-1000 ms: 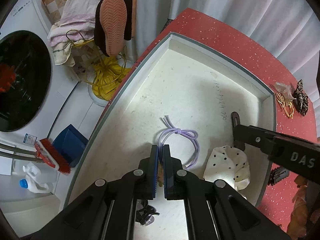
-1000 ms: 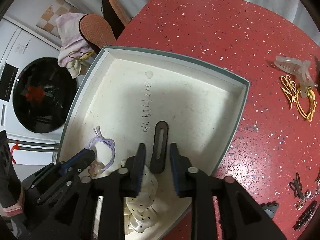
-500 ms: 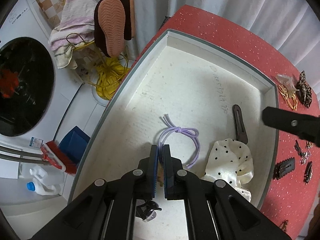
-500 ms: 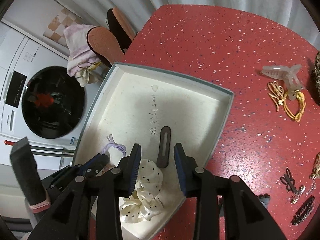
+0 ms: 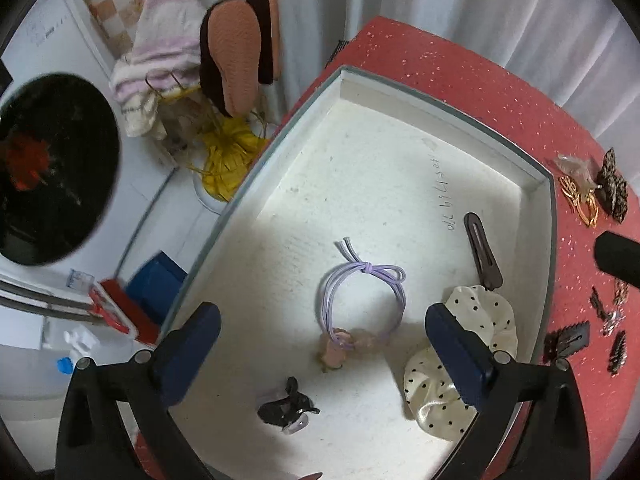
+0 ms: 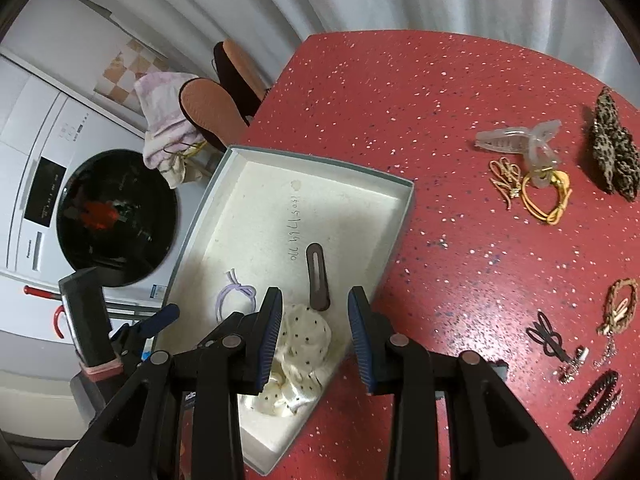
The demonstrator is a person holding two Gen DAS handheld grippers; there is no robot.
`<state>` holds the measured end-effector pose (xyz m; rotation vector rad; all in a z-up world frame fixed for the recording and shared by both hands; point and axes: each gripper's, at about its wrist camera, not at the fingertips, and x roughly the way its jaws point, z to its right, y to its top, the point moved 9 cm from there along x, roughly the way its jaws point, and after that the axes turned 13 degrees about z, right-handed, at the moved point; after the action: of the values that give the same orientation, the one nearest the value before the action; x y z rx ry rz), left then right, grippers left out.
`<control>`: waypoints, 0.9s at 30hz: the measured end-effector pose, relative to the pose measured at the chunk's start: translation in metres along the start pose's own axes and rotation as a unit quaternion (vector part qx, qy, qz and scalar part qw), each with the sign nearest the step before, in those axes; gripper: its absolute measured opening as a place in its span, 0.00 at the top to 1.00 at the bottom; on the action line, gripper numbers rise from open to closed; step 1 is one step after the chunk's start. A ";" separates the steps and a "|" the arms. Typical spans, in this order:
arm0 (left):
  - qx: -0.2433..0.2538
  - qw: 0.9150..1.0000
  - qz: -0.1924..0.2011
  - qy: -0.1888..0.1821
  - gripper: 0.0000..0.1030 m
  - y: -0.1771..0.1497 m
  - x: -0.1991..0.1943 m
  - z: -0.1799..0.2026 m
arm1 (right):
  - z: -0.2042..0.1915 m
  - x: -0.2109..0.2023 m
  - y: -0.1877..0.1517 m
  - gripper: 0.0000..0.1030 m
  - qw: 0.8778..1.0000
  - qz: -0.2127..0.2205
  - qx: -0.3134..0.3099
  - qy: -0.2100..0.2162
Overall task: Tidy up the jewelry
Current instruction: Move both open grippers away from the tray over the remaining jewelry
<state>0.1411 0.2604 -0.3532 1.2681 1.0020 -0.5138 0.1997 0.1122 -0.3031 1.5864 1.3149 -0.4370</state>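
**Some jewelry is in the box, more waits outside**

Left wrist view: the left gripper (image 5: pixel 322 344) is opening wide, with nothing pinched. Just past it, inside the white box (image 5: pixel 550 216), lie a thin purple hair tie (image 5: pixel 362 288), a soft dotted scrunchie (image 5: pixel 468 368) and a flat brown clip (image 5: pixel 482 256). The right gripper (image 6: pixel 314 338) stands partly open and empty. Beyond the box, gold loops (image 6: pixel 546 196) and perhaps a clear claw clip (image 6: pixel 516 142) wait on the speckled red table (image 6: pixel 400 92).

Even indoor light, soft shadows, fisheye-warped edges
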 end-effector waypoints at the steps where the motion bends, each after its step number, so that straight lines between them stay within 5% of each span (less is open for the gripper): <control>1: 0.006 1.000 0.007 0.007 0.00 0.002 -0.004 0.000 | 0.001 -0.004 0.000 0.64 1.000 0.003 0.001 0.000; 5: 0.012 1.000 0.027 0.005 0.00 0.009 -0.014 0.006 | 0.011 -0.020 -0.003 0.62 1.000 0.011 0.008 -0.003; 13: 0.028 0.999 0.017 -0.029 0.01 0.006 -0.039 0.026 | 0.061 -0.062 -0.020 0.39 0.999 0.018 0.043 -0.025; 18: 0.039 0.998 0.025 -0.043 0.01 0.003 -0.067 0.058 | 0.107 -0.087 -0.043 0.38 0.996 0.012 0.067 -0.058; 21: 0.049 0.997 0.027 -0.058 0.01 0.001 -0.080 0.081 | 0.138 -0.103 -0.058 0.21 0.994 0.013 0.081 -0.078; 27: 0.067 0.994 0.021 -0.084 0.01 -0.014 -0.103 0.129 | 0.197 -0.135 -0.091 0.20 0.987 0.005 0.114 -0.117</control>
<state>0.1208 0.1150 -0.2763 1.3375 0.8091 -0.6539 0.1312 -0.1324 -0.3280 1.6696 1.1071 -0.7648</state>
